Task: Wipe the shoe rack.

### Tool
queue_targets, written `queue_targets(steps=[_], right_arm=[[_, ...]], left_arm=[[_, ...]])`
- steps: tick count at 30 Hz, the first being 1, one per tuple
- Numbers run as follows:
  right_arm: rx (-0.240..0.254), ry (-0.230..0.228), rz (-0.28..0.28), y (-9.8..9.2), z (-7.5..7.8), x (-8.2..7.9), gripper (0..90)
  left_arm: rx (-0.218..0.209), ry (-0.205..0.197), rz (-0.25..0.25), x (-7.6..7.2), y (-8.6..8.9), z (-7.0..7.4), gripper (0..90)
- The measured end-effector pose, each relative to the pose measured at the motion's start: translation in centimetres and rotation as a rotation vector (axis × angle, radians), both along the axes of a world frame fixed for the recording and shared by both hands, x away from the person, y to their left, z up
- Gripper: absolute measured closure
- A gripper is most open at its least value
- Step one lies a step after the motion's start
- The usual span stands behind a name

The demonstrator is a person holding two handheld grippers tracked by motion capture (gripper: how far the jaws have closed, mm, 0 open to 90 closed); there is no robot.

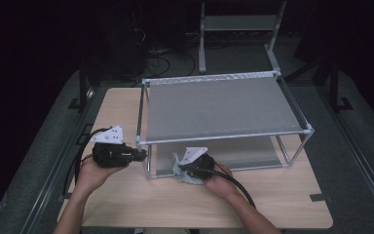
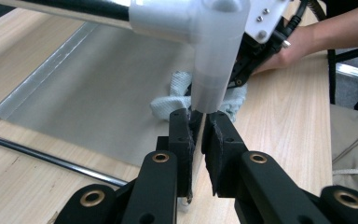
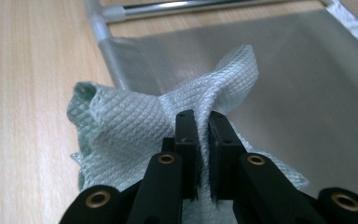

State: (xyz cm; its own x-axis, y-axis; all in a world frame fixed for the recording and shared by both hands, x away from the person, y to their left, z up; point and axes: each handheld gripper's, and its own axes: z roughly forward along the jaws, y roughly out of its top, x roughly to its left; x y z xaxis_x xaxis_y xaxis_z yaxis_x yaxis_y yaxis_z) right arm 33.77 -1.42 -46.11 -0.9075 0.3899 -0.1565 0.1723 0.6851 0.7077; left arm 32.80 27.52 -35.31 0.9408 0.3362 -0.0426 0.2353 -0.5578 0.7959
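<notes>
A two-shelf rack [image 1: 224, 136] of white tubes and grey mesh stands on the wooden table [image 1: 126, 200]. My left gripper [image 1: 140, 155] is shut on the rack's front-left corner post [image 1: 149, 163]. In the left gripper view the pads [image 2: 216, 140] press on that pale post [image 2: 212, 70] from both sides. A pale green waffle-weave cloth [image 3: 130, 126] lies bunched at the front edge of the lower shelf [image 3: 307, 93]. My right gripper [image 3: 201, 116] is shut on a fold of it. The high view shows the right gripper [image 1: 187, 168] over the cloth [image 1: 181, 178], just right of the post.
The upper shelf [image 1: 214, 105] overhangs the lower one. Bare wood runs along the table's front [image 1: 199, 204] and left of the rack. Cables trail from both grippers toward the person. A metal frame [image 1: 238, 29] stands on the dark floor beyond the table.
</notes>
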Motion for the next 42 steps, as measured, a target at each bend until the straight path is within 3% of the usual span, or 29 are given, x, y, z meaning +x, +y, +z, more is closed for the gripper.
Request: queue_targets(steps=[2,3,5,8,11,14,15,21,25,32,33,38,42], right_arm=[[0.001,0.011,0.002,0.4,0.0,-0.1,83.5],[0.009,-0.006,0.016,0.9,0.0,0.0,83.5],[0.027,-0.003,0.045,3.1,-0.2,-0.3,83.5],[0.018,-0.021,0.058,4.2,-0.2,-0.6,83.5],[-0.007,-0.021,0.046,3.1,-0.1,-0.3,83.6],[-0.003,-0.008,0.032,2.6,-0.1,0.0,83.7],[-0.007,-0.027,0.033,3.2,-0.2,0.0,83.7],[0.018,-0.014,0.039,5.4,-0.3,0.3,83.7],[0.004,-0.011,0.024,3.9,-0.3,0.4,83.7],[0.019,-0.008,0.046,5.2,-0.3,0.1,83.7],[0.029,0.018,0.044,4.9,-0.3,0.2,83.6],[0.027,0.029,0.028,4.0,-0.1,0.1,83.6],[0.041,0.031,0.057,5.7,-0.2,-0.4,83.6]], left_arm=[[-0.004,0.004,-0.011,0.0,-0.3,0.0,80.9],[-0.004,0.005,-0.021,0.0,-0.5,0.0,80.9],[0.005,0.0,-0.036,-0.1,-0.9,0.0,81.0],[0.014,0.0,-0.022,-0.1,-0.7,0.1,81.0],[-0.002,-0.002,0.001,-0.2,0.4,0.0,81.0],[-0.011,-0.003,-0.005,-0.2,0.3,-0.1,80.8],[-0.013,0.0,-0.01,-0.3,0.1,-0.1,80.8],[0.003,-0.006,-0.008,-0.4,0.1,0.0,81.1],[-0.024,-0.001,-0.008,-0.3,0.4,-0.2,80.9],[-0.019,-0.006,-0.022,-0.6,0.1,-0.2,81.0],[-0.023,-0.008,-0.018,-0.6,0.1,-0.2,81.0],[-0.045,-0.018,-0.009,-0.9,0.2,-0.5,81.1],[-0.035,-0.021,-0.007,-1.1,0.4,-0.4,81.1]])
